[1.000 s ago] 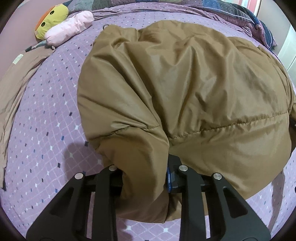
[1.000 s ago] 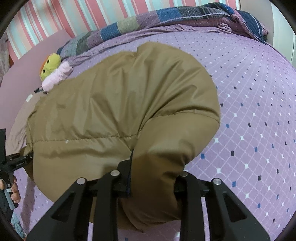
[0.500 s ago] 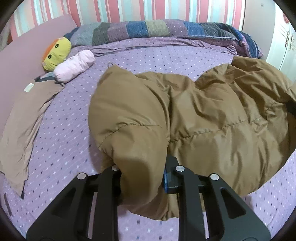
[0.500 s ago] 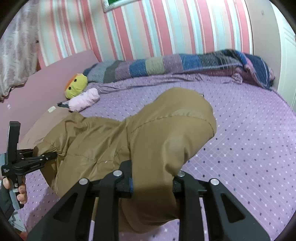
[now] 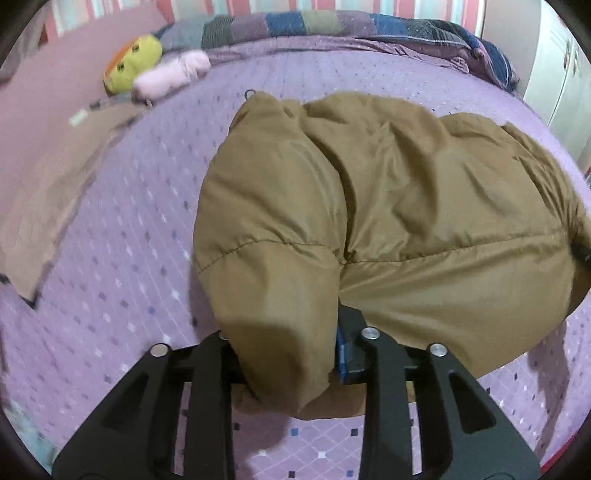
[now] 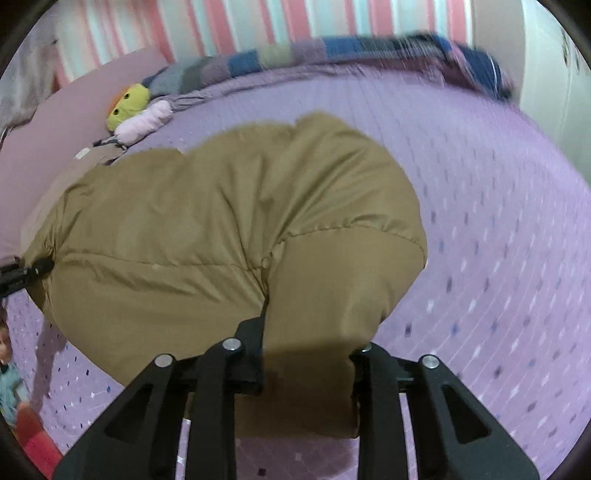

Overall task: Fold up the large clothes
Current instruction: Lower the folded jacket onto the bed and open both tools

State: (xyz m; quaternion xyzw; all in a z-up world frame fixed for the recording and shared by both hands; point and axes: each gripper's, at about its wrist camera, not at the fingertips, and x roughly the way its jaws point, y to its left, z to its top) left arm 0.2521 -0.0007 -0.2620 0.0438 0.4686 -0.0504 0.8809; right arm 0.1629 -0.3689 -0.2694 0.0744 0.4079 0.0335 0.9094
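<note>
A puffy brown jacket (image 5: 406, 203) lies bunched on the purple bed sheet (image 5: 129, 277). My left gripper (image 5: 288, 350) grips its near left corner, with fabric bulging over and between the fingers while the jaws are opening. In the right wrist view the same jacket (image 6: 221, 221) fills the middle. My right gripper (image 6: 310, 354) clamps the near right corner, its jaws also easing open. The left gripper (image 6: 22, 277) shows at that view's left edge, on the jacket's far end. Both sets of fingertips are hidden under cloth.
A yellow plush toy (image 5: 129, 62) and a pink roll (image 5: 173, 72) lie at the bed's far left. A tan cloth (image 5: 55, 184) is spread along the left side. A patchwork blanket (image 5: 332, 22) is heaped along the head, and a white cupboard (image 5: 554, 74) stands on the right.
Both grippers have swept across the bed with the jacket's corners still in them. The jacket was lifted and stretched half a second ago and now sits lower and more bunched.
</note>
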